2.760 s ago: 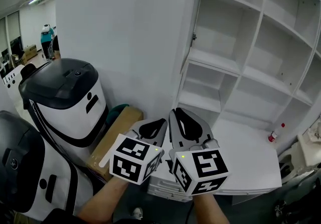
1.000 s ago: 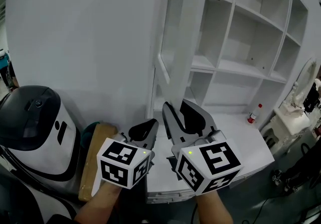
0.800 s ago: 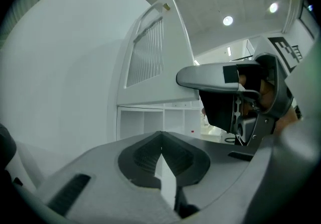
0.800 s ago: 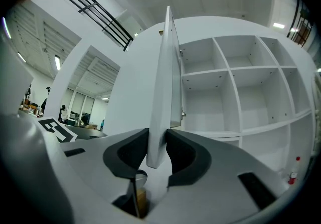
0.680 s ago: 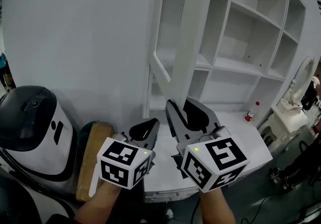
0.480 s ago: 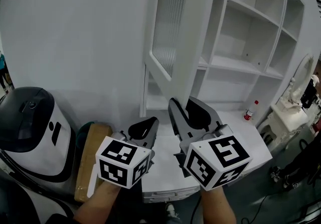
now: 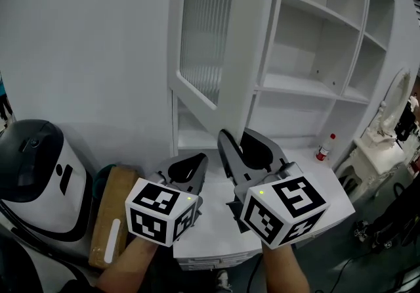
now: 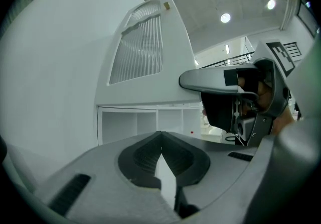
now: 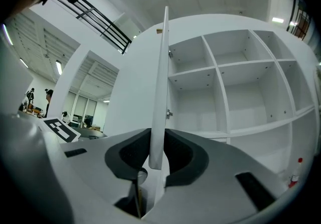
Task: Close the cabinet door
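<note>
White cabinet [image 7: 357,42] of open, empty shelves fills the right half of the head view. Its door [image 7: 246,42], a white frame round a ribbed pane [image 7: 203,35], stands at upper centre, swung out from the shelves and seen nearly edge-on in the right gripper view [image 9: 159,92]; closing is judged to be under way but unfinished.

At lower left stand a white-and-black machine [image 7: 39,173] and a tan board [image 7: 111,213] leaning beside it.

The right gripper [image 7: 241,144], lower centre, has its jaws closed on the door's lower free edge, the panel standing between the pads [image 9: 156,160]. The left gripper [image 7: 187,165], just beside it, has its jaws together on nothing [image 8: 161,142] and touches nothing.

A small red-capped bottle [image 7: 323,147] stands on the tabletop [image 7: 315,180] below the shelves, at right, well clear of the door.

Handling, as judged: the door is a stiff, light, hinged panel that should swing with little force. The painted frame looks smooth, so a firm pinch on the free edge, far from the hinges, suits best. The pane is likely fragile; it is better not pressed, and the door should meet the frame gently.
</note>
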Available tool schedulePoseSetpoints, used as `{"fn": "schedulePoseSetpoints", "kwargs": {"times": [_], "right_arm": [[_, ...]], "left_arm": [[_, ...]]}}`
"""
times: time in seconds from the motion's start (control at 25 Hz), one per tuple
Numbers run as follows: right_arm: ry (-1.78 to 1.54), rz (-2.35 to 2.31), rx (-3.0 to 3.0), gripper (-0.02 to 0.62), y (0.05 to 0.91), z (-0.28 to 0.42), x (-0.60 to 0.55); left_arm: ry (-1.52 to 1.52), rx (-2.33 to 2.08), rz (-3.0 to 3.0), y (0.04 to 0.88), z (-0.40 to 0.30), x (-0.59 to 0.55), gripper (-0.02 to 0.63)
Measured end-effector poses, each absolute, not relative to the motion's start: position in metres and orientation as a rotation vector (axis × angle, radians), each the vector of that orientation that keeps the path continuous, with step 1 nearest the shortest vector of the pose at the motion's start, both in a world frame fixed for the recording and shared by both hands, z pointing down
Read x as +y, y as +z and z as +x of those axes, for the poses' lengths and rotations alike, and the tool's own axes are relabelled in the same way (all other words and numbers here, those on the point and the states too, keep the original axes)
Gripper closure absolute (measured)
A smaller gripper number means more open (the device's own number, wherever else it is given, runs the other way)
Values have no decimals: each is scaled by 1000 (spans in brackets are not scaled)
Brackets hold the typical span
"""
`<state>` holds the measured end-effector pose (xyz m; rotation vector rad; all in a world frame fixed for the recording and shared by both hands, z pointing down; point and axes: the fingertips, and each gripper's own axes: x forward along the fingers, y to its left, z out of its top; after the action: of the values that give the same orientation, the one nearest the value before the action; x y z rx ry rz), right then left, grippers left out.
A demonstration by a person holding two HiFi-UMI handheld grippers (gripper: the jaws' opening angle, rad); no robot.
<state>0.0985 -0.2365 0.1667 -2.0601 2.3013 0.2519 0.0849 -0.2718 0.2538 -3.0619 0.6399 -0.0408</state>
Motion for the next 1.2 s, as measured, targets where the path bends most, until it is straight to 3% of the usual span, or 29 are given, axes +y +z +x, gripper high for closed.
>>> {"fn": "schedulePoseSetpoints", "kwargs": {"times": [1.2], "right_arm": [[189, -1731, 2492, 505, 165, 230, -275]], "left_arm": [[-27, 800, -2997, 238, 225, -317, 595]]}}
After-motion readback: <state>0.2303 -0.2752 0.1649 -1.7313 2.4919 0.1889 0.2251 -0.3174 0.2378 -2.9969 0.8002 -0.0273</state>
